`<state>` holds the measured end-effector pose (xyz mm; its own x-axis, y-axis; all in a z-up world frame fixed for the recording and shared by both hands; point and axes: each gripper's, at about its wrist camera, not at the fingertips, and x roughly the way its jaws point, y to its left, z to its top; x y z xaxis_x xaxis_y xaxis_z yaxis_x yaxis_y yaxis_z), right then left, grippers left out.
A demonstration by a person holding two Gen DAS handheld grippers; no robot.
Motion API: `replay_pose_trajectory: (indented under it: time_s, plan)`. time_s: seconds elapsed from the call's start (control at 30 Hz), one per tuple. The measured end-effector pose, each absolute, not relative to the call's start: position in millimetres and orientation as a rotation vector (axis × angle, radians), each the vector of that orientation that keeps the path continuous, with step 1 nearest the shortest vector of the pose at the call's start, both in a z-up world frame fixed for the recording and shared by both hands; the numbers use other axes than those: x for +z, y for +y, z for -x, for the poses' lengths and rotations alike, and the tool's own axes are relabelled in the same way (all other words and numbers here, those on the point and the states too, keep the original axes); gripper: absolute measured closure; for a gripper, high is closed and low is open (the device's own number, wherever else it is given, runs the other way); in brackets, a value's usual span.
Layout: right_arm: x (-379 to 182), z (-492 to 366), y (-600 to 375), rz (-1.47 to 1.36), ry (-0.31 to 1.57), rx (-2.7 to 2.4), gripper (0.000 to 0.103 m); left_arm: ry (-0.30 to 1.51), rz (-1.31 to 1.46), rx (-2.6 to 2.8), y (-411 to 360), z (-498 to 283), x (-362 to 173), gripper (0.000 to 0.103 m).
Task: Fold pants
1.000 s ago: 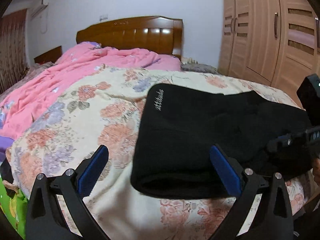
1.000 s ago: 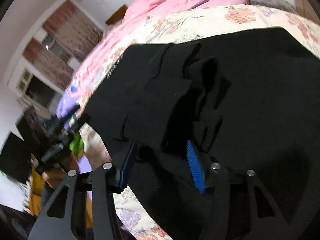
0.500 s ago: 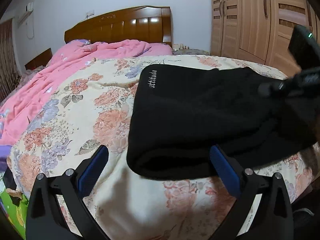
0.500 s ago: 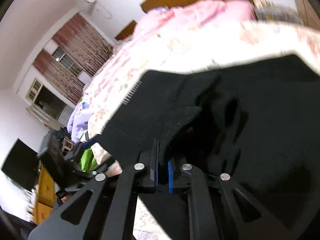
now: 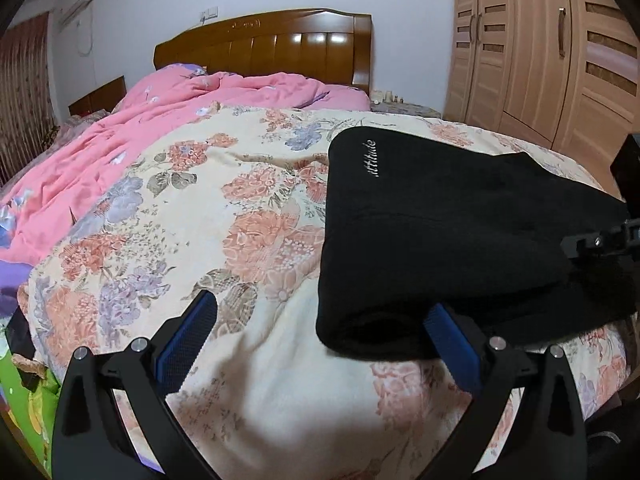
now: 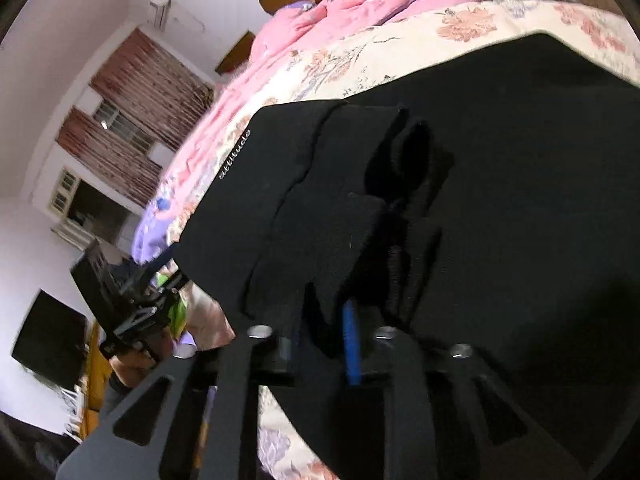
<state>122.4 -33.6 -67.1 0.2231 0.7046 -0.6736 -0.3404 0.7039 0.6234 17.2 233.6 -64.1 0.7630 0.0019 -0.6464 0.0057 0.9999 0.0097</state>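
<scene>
folded black pants (image 5: 452,240) lie at the near right corner of the bed (image 5: 280,392), their folded end close to the bed's near edge, with a wide stretch of flowered cover (image 5: 192,208) bare to their left. a pink quilt (image 5: 160,120) is heaped along the far left side, by the headboard (image 5: 280,44). the left gripper (image 5: 320,344) hovers low over the near edge, pointing down at a slant, its jaws spread wide and empty; its right pad sits just at the fold. the right gripper (image 6: 320,328) presses in from the pants' right end, jaws opening with a flap of cloth between the pads; black cloth fills most of its view and hides whether the pads touch it. in the left view it is cut off at the frame's edge.
</scene>
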Motion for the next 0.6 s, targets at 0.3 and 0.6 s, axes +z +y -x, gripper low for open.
replay_pose_trajectory:
  time_s: [0.3, 0.6]
  plan:
    - [-66, -127, -47, -0.379, 1.143, 0.714, 0.004, 0.696, -0.031, -0.003, 238, 1, -63, 0.002]
    - [-65, -149, -1, -0.252, 1.192, 0.774, 0.062, 0.704, -0.009, -0.003, 241, 5, -69, 0.002]
